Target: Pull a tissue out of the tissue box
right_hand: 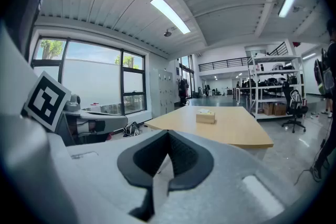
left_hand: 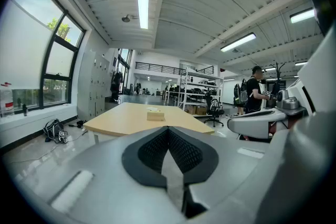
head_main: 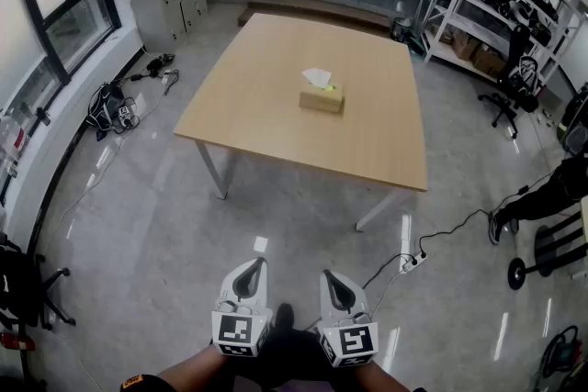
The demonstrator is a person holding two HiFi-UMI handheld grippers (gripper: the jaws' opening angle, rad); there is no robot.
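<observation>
tissue box [head_main: 322, 98] near the middle of the wooden desk [head_main: 257, 119], white tissue [head_main: 318, 77] sticking up from its slot; left tongs [head_main: 258, 263] and right tongs [head_main: 327, 274] side by side over the floor [head_main: 165, 225], well apart from the desk, both closed on nothing

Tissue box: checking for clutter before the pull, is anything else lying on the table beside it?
No, in the head view the tissue box, with its tissue sticking up, is the only thing on the wooden table.

Matt wood-look table [head_main: 276, 115], glossy floor [head_main: 165, 225], seemingly cardboard tissue box [head_main: 322, 100]
</observation>
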